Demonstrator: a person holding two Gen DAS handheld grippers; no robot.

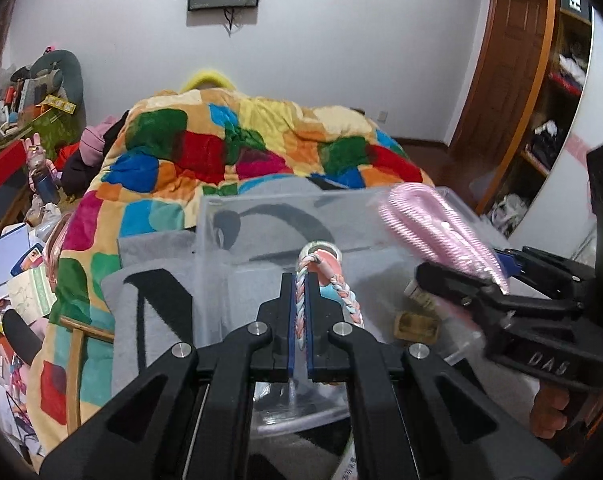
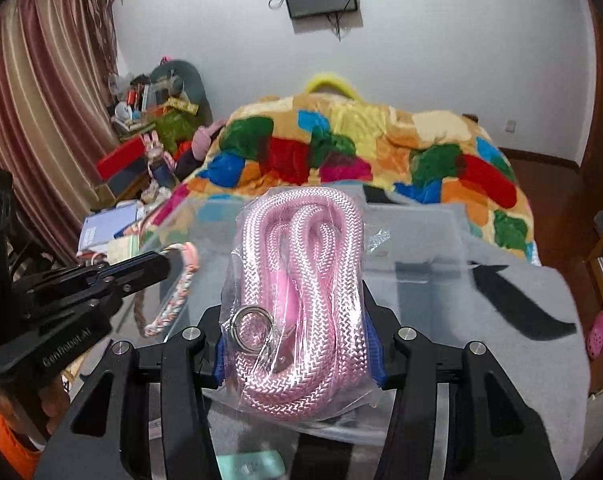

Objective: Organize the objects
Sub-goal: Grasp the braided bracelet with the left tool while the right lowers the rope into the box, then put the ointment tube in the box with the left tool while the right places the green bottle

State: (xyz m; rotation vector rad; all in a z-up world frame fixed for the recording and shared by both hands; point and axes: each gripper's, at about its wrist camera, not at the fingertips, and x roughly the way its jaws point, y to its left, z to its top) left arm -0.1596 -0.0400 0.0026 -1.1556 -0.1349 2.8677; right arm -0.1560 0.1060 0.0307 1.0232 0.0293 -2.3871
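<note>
Indoors, patchwork quilt point(image 1: 237, 148) on bed, left tool point(image 1: 300, 300) pinching braided cord point(image 1: 301, 304), right tool point(image 2: 297, 344) clamping bagged pink rope point(image 2: 301, 292).

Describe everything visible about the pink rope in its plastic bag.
The pink rope is thick, braided and glossy, coiled in several loops inside a clear, crinkled plastic bag. A metal ring lies at its lower left. The right hand-held gripper clamps the bundle between blue-padded fingers, holding it above a clear plastic bin on the bed.
</note>
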